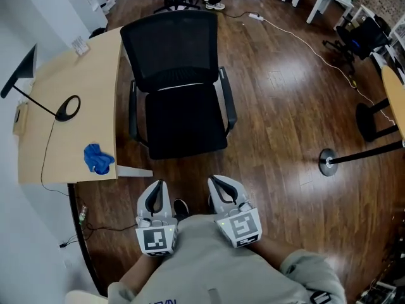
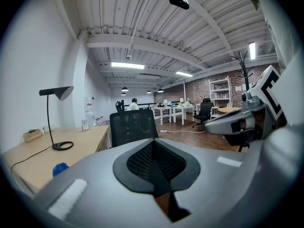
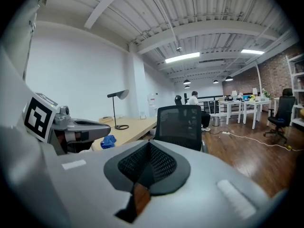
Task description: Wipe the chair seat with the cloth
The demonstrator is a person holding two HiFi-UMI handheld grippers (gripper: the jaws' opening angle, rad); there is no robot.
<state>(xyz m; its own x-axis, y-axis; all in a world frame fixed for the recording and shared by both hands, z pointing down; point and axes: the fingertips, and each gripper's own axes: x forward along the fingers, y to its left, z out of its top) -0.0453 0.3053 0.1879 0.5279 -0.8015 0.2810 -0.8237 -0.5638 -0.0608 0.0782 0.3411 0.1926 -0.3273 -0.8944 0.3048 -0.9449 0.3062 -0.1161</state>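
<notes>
The black office chair (image 1: 185, 126) stands in front of me with its mesh back (image 1: 171, 46) on the far side; its seat is bare. A crumpled blue cloth (image 1: 98, 159) lies on the near corner of the wooden desk (image 1: 69, 113), left of the chair. Close to my body, my left gripper (image 1: 156, 187) and right gripper (image 1: 219, 182) sit side by side, short of the seat's front edge. Both are shut with nothing between their pads. The left gripper view shows the chair (image 2: 133, 126) ahead and the cloth (image 2: 60, 168) low left. In the right gripper view the cloth (image 3: 109, 140) lies left of the chair (image 3: 179, 122).
A black desk lamp (image 1: 66, 108) and its cord sit on the desk. A round stand base (image 1: 328, 162) rests on the wood floor to the right, with a white cable (image 1: 316, 52) beyond. White tables and a seated person (image 3: 194, 99) are far behind the chair.
</notes>
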